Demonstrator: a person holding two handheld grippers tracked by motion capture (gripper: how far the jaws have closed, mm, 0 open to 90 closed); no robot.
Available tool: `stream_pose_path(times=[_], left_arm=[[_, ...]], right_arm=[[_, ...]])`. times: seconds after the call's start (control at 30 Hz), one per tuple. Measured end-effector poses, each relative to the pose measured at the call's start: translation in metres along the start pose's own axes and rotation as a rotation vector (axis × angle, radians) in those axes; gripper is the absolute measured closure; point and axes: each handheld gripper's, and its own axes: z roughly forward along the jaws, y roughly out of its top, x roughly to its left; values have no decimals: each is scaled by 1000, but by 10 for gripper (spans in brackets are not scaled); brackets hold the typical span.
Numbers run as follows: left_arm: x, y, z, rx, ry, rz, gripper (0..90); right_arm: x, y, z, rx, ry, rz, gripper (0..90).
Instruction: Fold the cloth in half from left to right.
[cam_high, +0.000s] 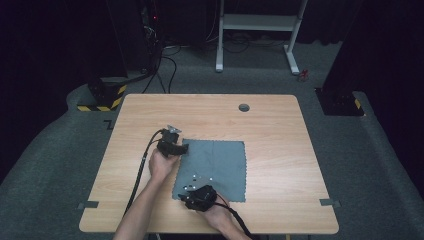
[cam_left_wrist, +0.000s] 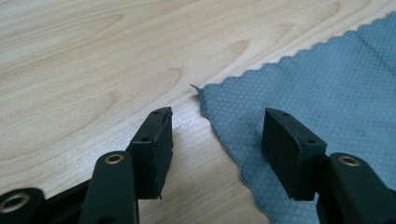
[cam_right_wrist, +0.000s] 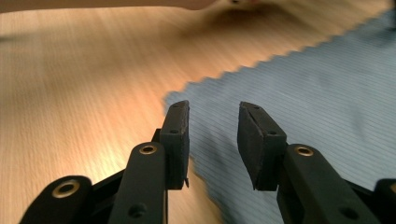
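Observation:
A grey-blue cloth with zigzag edges lies flat on the wooden table. My left gripper is at the cloth's far left corner. In the left gripper view the cloth has its left edge running between the open jaws of that gripper, one pad over bare wood, the other over fabric. My right gripper is at the cloth's near left corner. The right gripper view has that gripper open just above the cloth, close to its corner. Neither gripper presses on the fabric.
A round cable hole sits near the table's far edge. Grey tape marks lie at the two near corners. Beyond the table stand a white desk frame and a yellow-and-black striped base with cables.

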Motion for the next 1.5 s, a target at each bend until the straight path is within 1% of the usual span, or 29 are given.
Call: stream_pose_path(times=[0.07,0.1,0.17,0.23,0.3,0.33,0.4,0.47,0.57,0.63,0.67,0.7,0.73,0.77,0.8,0.83,0.9,0.97,1.03,1.1,1.17,1.23,1.27,1.37,1.4,1.43,1.47,1.5], left_arm=[[0,0,1,-6,1,-3,438],[1,1,1,-8,3,-1,441],[2,1,3,-17,5,-4,441],[3,4,4,-6,4,-8,441],[4,7,6,4,5,-13,442],[4,8,6,9,8,-11,445],[5,10,8,4,15,-18,452],[5,10,10,-10,18,-26,463],[5,10,10,-16,19,-25,487],[4,10,10,-24,11,-19,532],[4,10,10,-26,3,-13,557],[3,10,10,-28,-2,0,583],[3,10,10,-31,-7,1,619],[3,10,10,-31,-7,1,635],[4,10,10,-32,-9,-12,674],[5,10,10,-30,-4,-14,700],[9,10,10,-30,-5,-36,769],[12,10,10,-25,-18,-63,825],[15,10,10,-19,-35,-74,894],[17,10,10,-19,-45,-81,899],[19,10,10,-16,-60,-97,900],[20,10,10,-21,-65,-104,900],[20,10,10,-23,-69,-108,900],[20,11,9,-32,-73,-105,900],[20,11,8,-37,-75,-103,900],[20,11,7,-40,-77,-108,900],[20,11,6,-43,-78,-101,900],[20,12,6,-47,-81,-111,900]], right_arm=[[3,1,3,3,4,-2,630],[9,4,9,5,16,-13,615],[15,7,13,19,15,-28,596],[19,9,16,29,12,-37,577],[20,10,17,30,7,-50,577],[21,10,17,32,-3,-58,579],[22,10,17,33,-8,-59,583],[23,10,16,32,-1,-51,588],[26,12,15,31,-5,-63,591],[28,12,18,44,-9,-76,614],[30,12,18,43,-21,-81,642],[30,12,18,41,-23,-84,666],[30,11,18,42,-27,-81,699],[30,11,18,42,-27,-81,699],[29,11,17,39,-37,-79,760],[30,11,17,41,-45,-80,784],[30,12,17,45,-62,-97,847],[30,12,17,52,-82,-111,882],[30,12,18,46,-80,-111,893],[31,11,17,44,-89,-112,897],[30,11,17,45,-85,-109,899],[30,11,15,49,-80,-102,900],[31,11,14,49,-80,-110,899],[30,11,13,43,-81,-107,900],[30,10,13,44,-78,-99,900],[30,10,13,45,-77,-101,900],[30,10,13,38,-77,-103,900],[30,10,13,38,-77,-106,900]])
